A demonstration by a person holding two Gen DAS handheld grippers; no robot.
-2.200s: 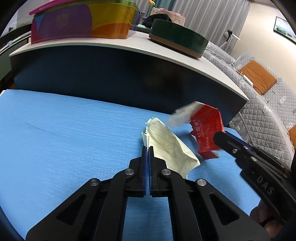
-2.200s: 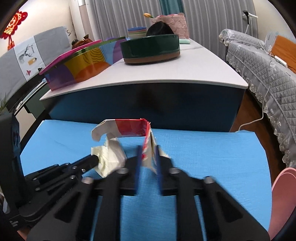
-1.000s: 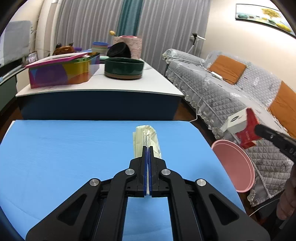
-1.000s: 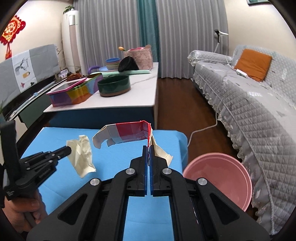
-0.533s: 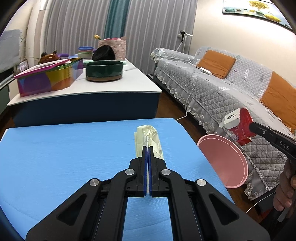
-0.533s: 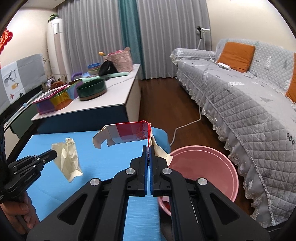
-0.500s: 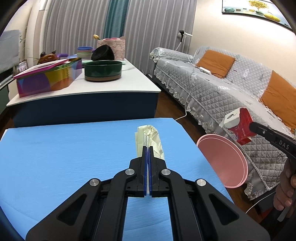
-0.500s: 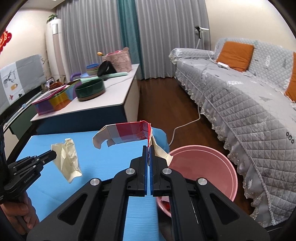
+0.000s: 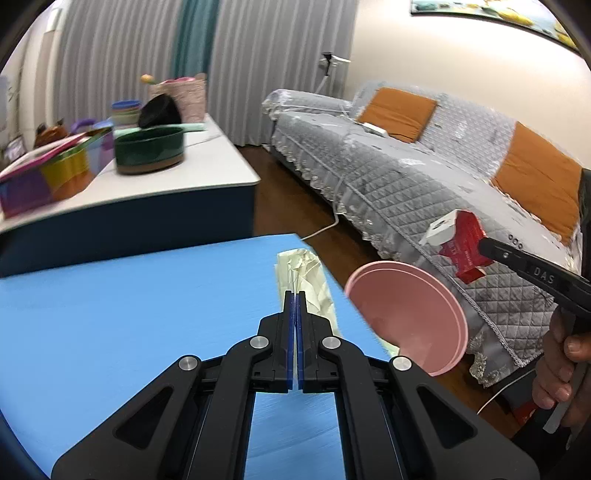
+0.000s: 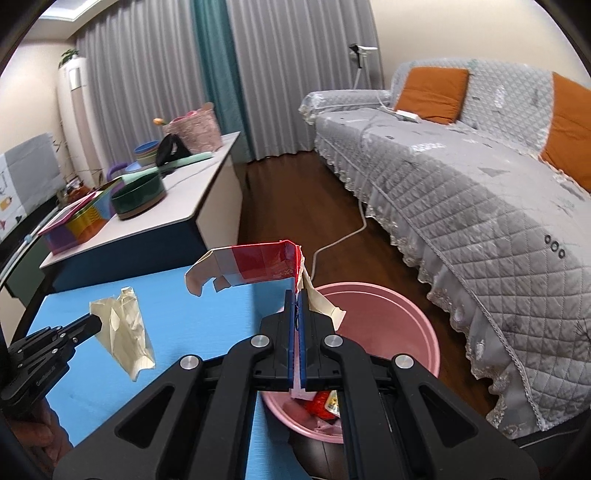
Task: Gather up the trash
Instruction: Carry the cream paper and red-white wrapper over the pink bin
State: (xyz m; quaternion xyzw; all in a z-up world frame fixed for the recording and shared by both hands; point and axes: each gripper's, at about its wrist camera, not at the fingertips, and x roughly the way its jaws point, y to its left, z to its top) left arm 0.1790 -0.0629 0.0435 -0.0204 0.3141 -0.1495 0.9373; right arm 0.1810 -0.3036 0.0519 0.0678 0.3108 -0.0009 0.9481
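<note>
While the left gripper (image 9: 294, 295) pinches a crumpled cream paper (image 9: 306, 273) above the blue table (image 9: 110, 314), the right gripper (image 10: 296, 295) clamps a flattened red-and-white carton (image 10: 258, 266) over the round pink plastic bin (image 10: 388, 317).

Place: a home living room.
Seating: a long sofa (image 10: 480, 192) under a grey quilted lace-edged cover, with orange cushions (image 10: 434, 94), right of the fingers.
Window side: floor-length grey and teal curtains (image 10: 207, 74), far ahead of the fingers.
Floor: dark wood boards (image 10: 295, 192), with a white cable trailing across them.
Furniture: a low white tabletop (image 10: 184, 195) ahead-left of the fingers, carrying a green round tin (image 10: 138, 195), a colourful box and stacked bowls.
Wall: a framed picture (image 9: 491, 11) above the sofa.
Corner: a tall white standing air conditioner (image 10: 77, 114) with a plant on top.
</note>
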